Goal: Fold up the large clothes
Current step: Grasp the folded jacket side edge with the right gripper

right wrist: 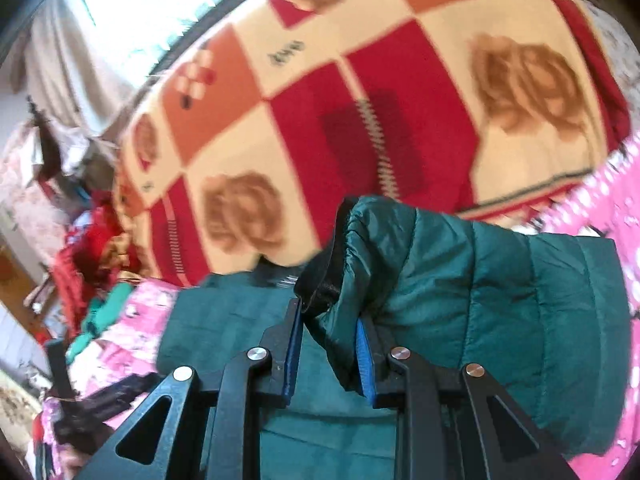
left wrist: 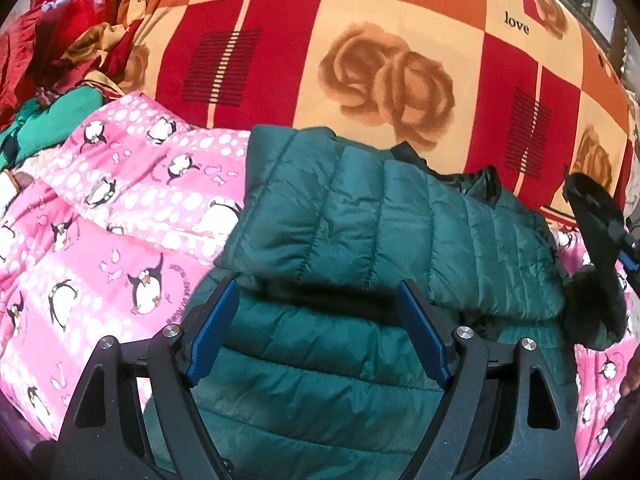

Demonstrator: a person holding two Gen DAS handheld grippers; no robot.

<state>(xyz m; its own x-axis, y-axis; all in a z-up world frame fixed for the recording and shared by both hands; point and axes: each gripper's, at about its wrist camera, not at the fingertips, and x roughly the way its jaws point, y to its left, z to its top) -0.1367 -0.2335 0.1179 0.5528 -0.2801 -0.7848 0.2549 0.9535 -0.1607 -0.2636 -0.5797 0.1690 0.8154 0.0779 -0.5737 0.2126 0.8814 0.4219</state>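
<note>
- Green quilted jacket point(left wrist: 360, 216) lies on a pink penguin-print quilt point(left wrist: 100, 240), near side of the bed; red, orange and cream rose-check blanket point(left wrist: 400, 60) spreads behind it on the far side.
- One panel or sleeve is folded across the jacket body, running left to right; lower hem cut off by the frame edge.
- Left gripper point(left wrist: 320, 336): jaws wide, blue pads point(left wrist: 212, 336) hovering over the jacket body, nothing pinched between them.
- Right gripper point(right wrist: 328, 344): jaws narrow, pinching jacket fabric next to the sleeve cuff point(right wrist: 344, 248); cuff's dark lining shows above the pads, sleeve is lifted off the bed.
- Right wrist view is motion-blurred; blanket lettering unreadable there, pad contact on the near side hard to make out.
- In the left wrist view the right gripper shows only as a dark shape at the right edge point(left wrist: 596, 220), mostly cut off.
- Far left: heap of red and green clothes point(left wrist: 52, 80), individual items not distinguishable.
- Jacket's collar and zip are hidden by the fold.
</note>
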